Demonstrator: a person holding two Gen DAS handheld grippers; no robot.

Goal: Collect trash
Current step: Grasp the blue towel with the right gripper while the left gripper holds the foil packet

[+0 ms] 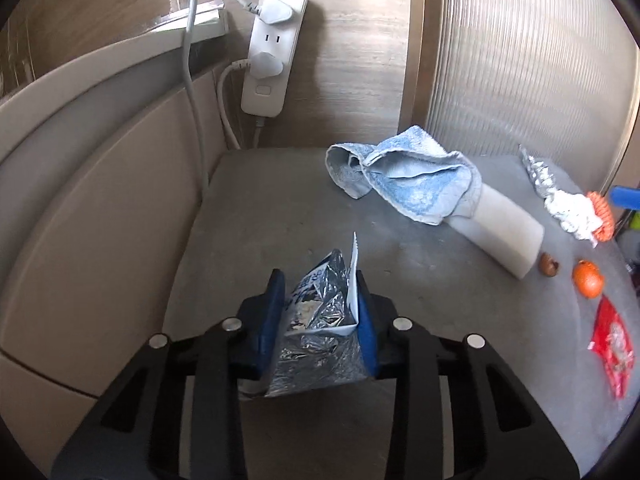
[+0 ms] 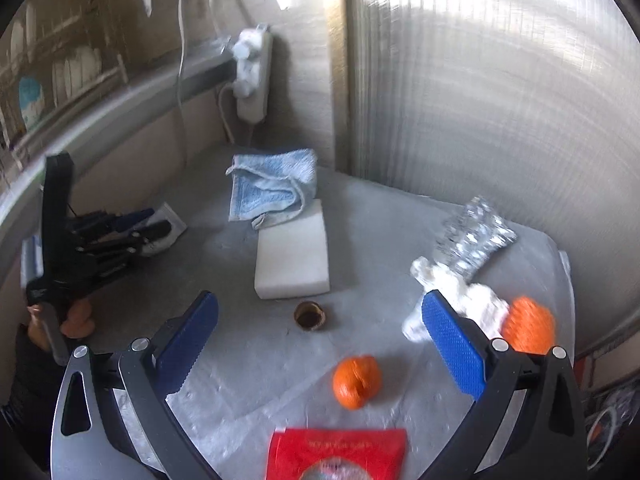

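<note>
Left wrist view: the left gripper (image 1: 320, 312) is shown with its two blue fingers (image 1: 272, 312) pinched against a crumpled foil snack bag (image 1: 316, 320), which is held between them above the grey table (image 1: 260, 208). A blue towel (image 1: 404, 180) is draped over the far end of a white foam block (image 1: 504, 232) near the middle of the table. A crumpled foil wrapper (image 1: 540, 172) and a white crumpled paper (image 1: 576, 216) are seen toward the far right edge, with an orange mesh (image 1: 602, 216) touching the paper. A brown nutshell (image 1: 550, 265) lies just beside the near end of the block, an orange peel (image 1: 588, 278) lies near it, and a red packet (image 1: 612, 348) lies at the right edge. A white power strip (image 1: 272, 52) is mounted on the back wall.

Right wrist view: the right gripper (image 2: 320, 344) is shown with its blue fingers (image 2: 452, 348) spread wide, nothing being held between them. Between the fingers, on the table (image 2: 224, 264), the nutshell (image 2: 309, 315) and the orange peel (image 2: 356, 380) are seen, and the red packet (image 2: 340, 456) lies nearest the camera. The white paper (image 2: 460, 292), the orange mesh (image 2: 528, 324) and the foil wrapper (image 2: 476, 240) are grouped beside the right finger. The towel (image 2: 272, 184) rests on the far end of the foam block (image 2: 292, 256). At the left the left gripper (image 2: 152, 226) is visible with the snack bag (image 2: 170, 218) at its fingertips; the grip is too blurred to be judged from this view
</note>
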